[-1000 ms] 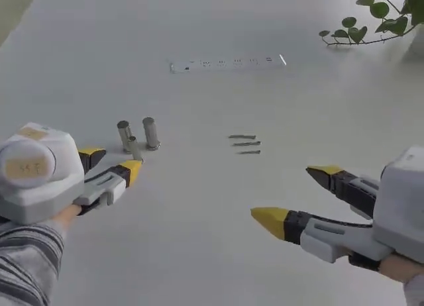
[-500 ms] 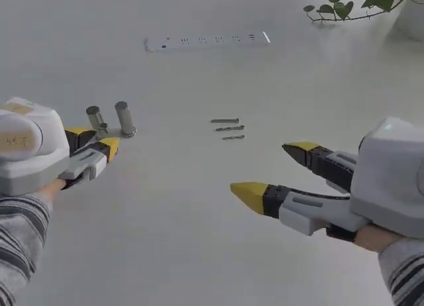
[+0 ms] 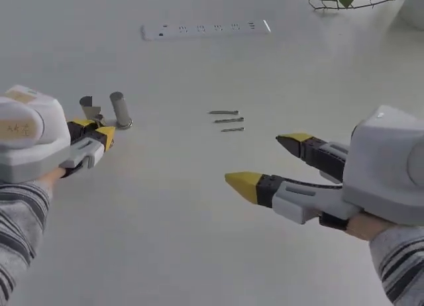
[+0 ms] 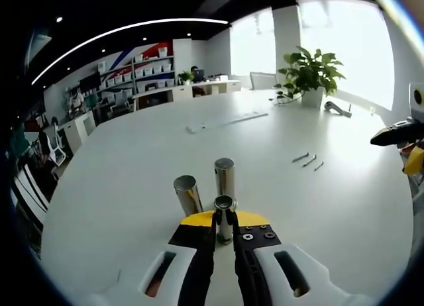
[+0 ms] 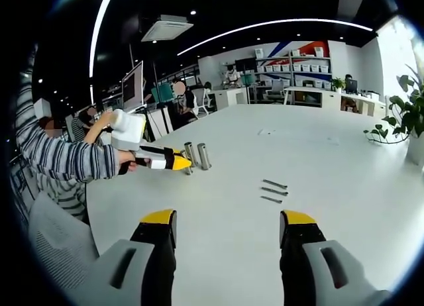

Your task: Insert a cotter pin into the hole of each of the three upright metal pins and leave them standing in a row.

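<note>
Left gripper [image 3: 95, 128] fingers [image 4: 193, 234] pinched on metal pin [image 4: 224, 220], right gripper [image 3: 254, 159] fingers [image 3: 246, 183] spread wide

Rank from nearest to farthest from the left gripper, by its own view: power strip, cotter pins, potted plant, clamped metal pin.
1. Metal pin, in its jaws.
2. Cotter pins, right.
3. Power strip, ahead.
4. Potted plant, far right.

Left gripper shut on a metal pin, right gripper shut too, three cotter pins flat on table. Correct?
No. Right gripper view shows the right gripper open, fingers wide apart. Left gripper is shut on a metal pin; three cotter pins lie flat.
</note>
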